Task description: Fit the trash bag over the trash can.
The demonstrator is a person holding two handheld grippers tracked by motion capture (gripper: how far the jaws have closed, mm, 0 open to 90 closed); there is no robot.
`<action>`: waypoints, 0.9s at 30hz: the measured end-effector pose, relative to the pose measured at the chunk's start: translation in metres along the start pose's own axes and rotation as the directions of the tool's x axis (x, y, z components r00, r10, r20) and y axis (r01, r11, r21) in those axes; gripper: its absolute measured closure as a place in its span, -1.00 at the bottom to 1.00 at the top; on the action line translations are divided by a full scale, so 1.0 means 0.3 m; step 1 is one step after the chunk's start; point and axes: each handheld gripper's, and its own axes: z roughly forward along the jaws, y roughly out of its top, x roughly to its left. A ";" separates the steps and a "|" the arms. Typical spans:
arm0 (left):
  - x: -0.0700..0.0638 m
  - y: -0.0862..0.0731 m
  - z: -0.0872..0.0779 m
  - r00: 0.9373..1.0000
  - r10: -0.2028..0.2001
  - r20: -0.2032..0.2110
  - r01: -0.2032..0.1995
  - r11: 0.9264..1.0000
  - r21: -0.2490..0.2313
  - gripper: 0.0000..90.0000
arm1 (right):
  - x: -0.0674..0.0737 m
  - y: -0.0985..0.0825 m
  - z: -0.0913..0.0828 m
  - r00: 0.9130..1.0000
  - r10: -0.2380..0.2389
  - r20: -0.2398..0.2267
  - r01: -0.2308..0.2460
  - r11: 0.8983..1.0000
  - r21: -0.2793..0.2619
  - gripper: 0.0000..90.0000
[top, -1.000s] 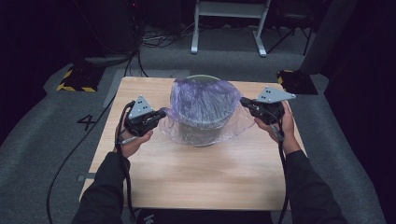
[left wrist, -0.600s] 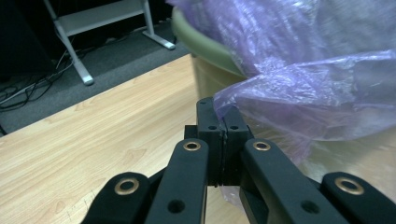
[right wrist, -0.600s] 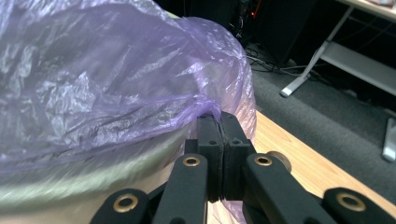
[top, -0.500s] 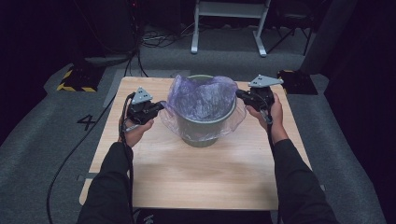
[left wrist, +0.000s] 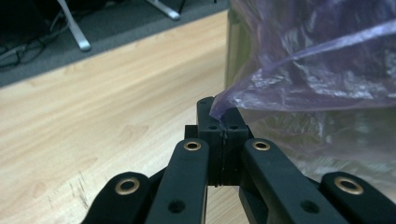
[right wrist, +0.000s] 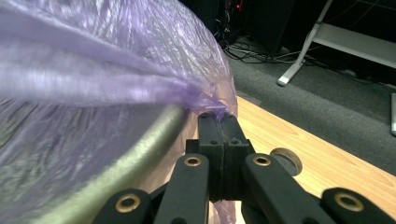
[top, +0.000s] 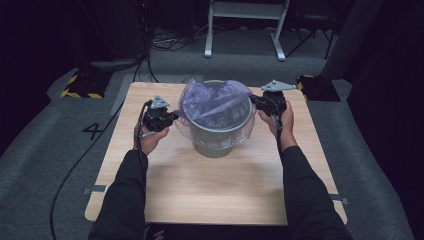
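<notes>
Glossy, crinkled plastic bag (top: 215, 100); matt, perhaps plastic bin (top: 215, 142)

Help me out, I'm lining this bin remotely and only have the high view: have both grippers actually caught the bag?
Observer: Yes. The left gripper is shut on the purple bag, a corner pinched at its tip.
Operator: And the right?
Observer: The right gripper is shut on a bunched bit of bag edge, just outside the grey-green bin rim.
Operator: Is the film draped outside the rim there?
Observer: Yes, it hangs below the rim beside the fingers.

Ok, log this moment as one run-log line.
work: lining bin with bag | left gripper: shut on purple bag | right gripper: shut on bag edge | green bin: upright on table
</notes>
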 end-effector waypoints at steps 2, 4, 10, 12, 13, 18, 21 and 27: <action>0.001 -0.013 0.017 1.000 -0.005 0.007 0.004 1.000 0.016 0.99 | -0.006 -0.011 0.012 1.000 0.009 -0.004 -0.009 1.000 0.006 1.00; -0.002 -0.025 0.031 1.000 -0.012 0.016 0.012 1.000 0.025 0.99 | -0.012 -0.021 0.021 1.000 0.021 -0.006 -0.021 1.000 0.010 1.00; -0.013 -0.044 0.062 0.999 -0.010 0.033 0.008 0.999 0.053 0.99 | -0.006 -0.043 0.048 0.999 0.027 -0.032 -0.026 0.999 0.031 1.00; -0.019 -0.050 0.067 0.999 -0.006 0.037 0.003 0.998 0.057 0.99 | -0.005 -0.049 0.052 0.999 0.032 -0.040 -0.030 0.999 0.035 1.00; -0.021 -0.053 0.068 0.999 -0.002 0.041 -0.001 0.998 0.059 0.99 | -0.006 -0.054 0.055 0.998 0.034 -0.044 -0.033 0.999 0.037 1.00; -0.039 -0.069 0.069 0.997 0.012 0.079 -0.017 0.998 0.059 0.99 | -0.004 -0.075 0.056 0.994 0.053 -0.095 -0.049 0.998 0.045 1.00; -0.060 -0.080 0.066 0.995 0.017 0.096 -0.022 0.998 0.053 0.99 | 0.005 -0.086 0.044 0.991 0.045 -0.124 -0.040 0.998 0.043 1.00; -0.103 -0.093 0.045 0.992 0.069 0.109 -0.075 0.996 0.051 0.99 | 0.003 -0.113 0.009 0.988 0.022 -0.155 -0.014 0.999 0.049 1.00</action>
